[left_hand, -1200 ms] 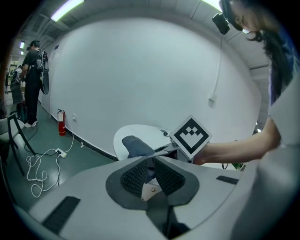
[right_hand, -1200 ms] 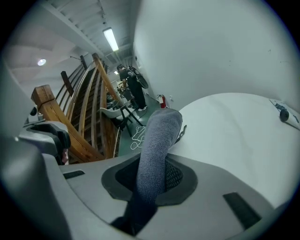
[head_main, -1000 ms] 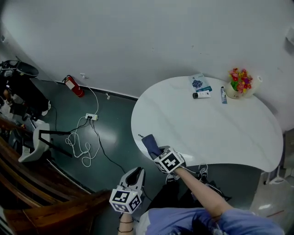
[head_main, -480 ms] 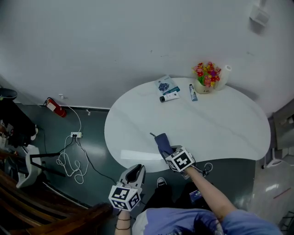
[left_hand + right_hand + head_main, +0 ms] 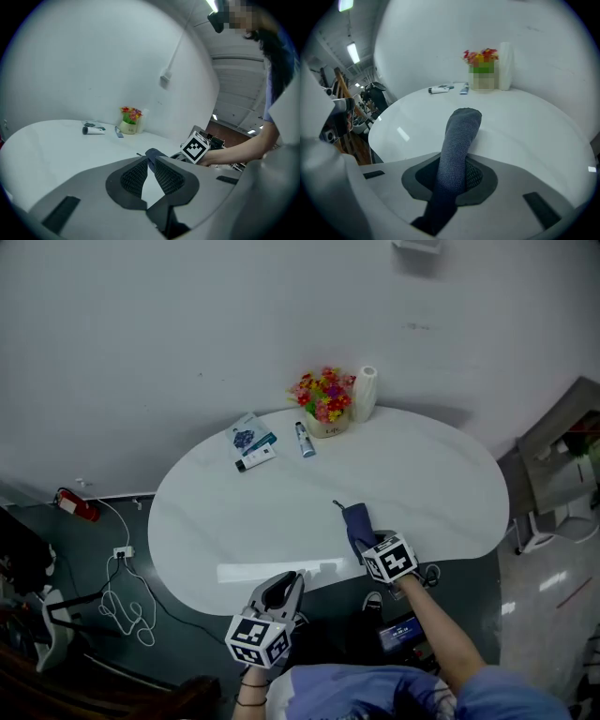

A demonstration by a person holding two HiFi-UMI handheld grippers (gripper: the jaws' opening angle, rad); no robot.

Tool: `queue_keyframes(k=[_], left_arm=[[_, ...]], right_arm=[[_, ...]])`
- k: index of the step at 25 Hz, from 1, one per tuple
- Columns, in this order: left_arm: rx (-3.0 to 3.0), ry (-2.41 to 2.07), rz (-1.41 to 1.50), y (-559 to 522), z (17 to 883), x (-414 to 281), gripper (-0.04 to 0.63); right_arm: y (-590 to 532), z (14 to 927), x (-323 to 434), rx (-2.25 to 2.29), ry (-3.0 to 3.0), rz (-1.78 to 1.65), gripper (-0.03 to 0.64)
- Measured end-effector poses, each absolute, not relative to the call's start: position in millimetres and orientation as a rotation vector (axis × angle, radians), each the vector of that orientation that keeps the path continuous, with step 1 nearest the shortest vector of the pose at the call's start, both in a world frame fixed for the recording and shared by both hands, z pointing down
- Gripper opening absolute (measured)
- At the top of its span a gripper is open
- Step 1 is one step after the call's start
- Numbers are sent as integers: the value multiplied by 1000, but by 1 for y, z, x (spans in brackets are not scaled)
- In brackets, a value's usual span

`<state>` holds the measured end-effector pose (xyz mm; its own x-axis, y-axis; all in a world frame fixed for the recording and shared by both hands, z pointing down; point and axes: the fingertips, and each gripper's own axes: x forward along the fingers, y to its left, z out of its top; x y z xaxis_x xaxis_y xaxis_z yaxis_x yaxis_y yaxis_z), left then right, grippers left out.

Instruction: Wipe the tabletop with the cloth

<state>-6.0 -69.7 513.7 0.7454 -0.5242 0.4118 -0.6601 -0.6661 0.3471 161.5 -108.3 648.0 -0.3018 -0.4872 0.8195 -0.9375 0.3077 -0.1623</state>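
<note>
A dark blue-grey cloth [image 5: 356,520] lies on the white oval tabletop [image 5: 281,512] close to its near edge, right of the middle. My right gripper [image 5: 368,542] is shut on the cloth's near end. In the right gripper view the cloth [image 5: 462,127] runs out from between the pads and droops onto the table [image 5: 525,126], with the right gripper [image 5: 457,164] clamped round it. My left gripper [image 5: 288,580] hovers at the table's near edge, left of the cloth. In its own view the left gripper [image 5: 149,161] is shut, its tips together with nothing held.
At the table's far side stand a pot of flowers [image 5: 323,397] and a white paper roll [image 5: 366,390]. A booklet [image 5: 249,438] and two tubes [image 5: 255,459] lie to their left. A fire extinguisher [image 5: 75,505] and cables [image 5: 117,596] are on the floor at left.
My right gripper has dragged the cloth rightward along the table's near edge, from its left end to right of the middle. The left gripper came from over the floor to the table edge.
</note>
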Motion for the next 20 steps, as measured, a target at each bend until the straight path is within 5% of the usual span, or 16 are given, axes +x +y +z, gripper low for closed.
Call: queue_keyframes(k=[11, 20], left_arm=[[2546, -678, 435, -56, 508, 175, 41], [2584, -568, 497, -42, 509, 260, 41]], right_arm=[[-65, 648, 404, 1582, -1742, 994, 69], [-5, 646, 555, 1807, -1540, 1051, 69]])
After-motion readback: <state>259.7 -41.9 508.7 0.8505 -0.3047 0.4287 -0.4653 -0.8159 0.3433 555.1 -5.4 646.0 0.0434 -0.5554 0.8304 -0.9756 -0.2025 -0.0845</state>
